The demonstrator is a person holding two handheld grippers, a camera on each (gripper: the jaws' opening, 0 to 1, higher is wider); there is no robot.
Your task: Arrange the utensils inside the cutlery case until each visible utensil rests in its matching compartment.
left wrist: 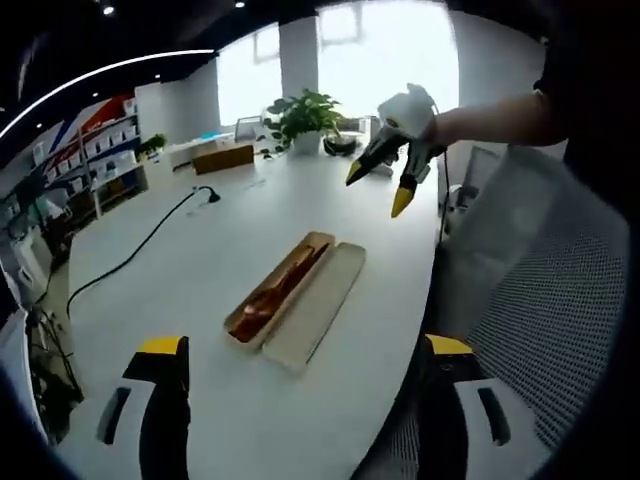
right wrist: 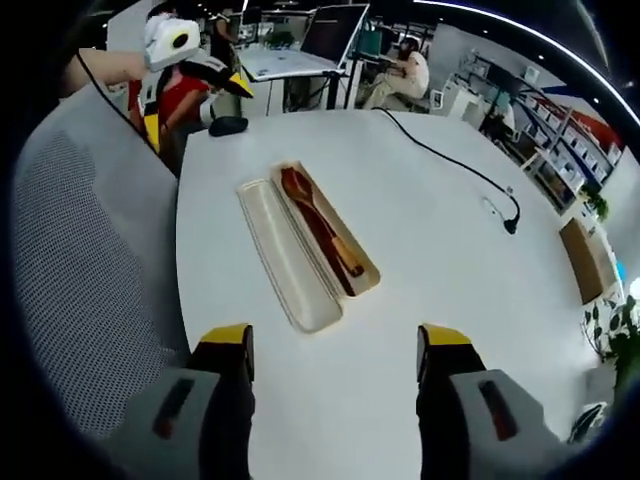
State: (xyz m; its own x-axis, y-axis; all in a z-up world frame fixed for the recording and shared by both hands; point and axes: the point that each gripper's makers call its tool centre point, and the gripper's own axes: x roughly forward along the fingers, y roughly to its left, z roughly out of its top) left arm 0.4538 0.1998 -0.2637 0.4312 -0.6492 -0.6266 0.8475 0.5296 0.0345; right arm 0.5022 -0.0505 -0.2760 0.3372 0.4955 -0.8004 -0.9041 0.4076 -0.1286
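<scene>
The left claw (left wrist: 305, 375) stands released, its yellow-tipped jaws wide apart at the bottom of the left gripper view, holding nothing above a smooth white tabletop (left wrist: 200, 250). At frame centre lies the long, round-ended cutlery case (left wrist: 278, 290), open, a brown wooden spoon (left wrist: 270, 295) resting inside its tan tray; the pale lid (left wrist: 315, 305) lies flat, touching it on the right. A black cable (left wrist: 140, 245) snakes at left, a leafy plant (left wrist: 305, 118) stands at top, and the other claw hangs at upper right above a mesh chair (left wrist: 540, 300). In the right gripper view the right claw (right wrist: 335, 370), likewise released and empty, frames the same case (right wrist: 335, 245), lid (right wrist: 285, 255) now on its left, the spoon's (right wrist: 315, 220) bowl pointing to the top. This view adds a monitor (right wrist: 335, 30) and a seated person (right wrist: 405, 70) at top.
</scene>
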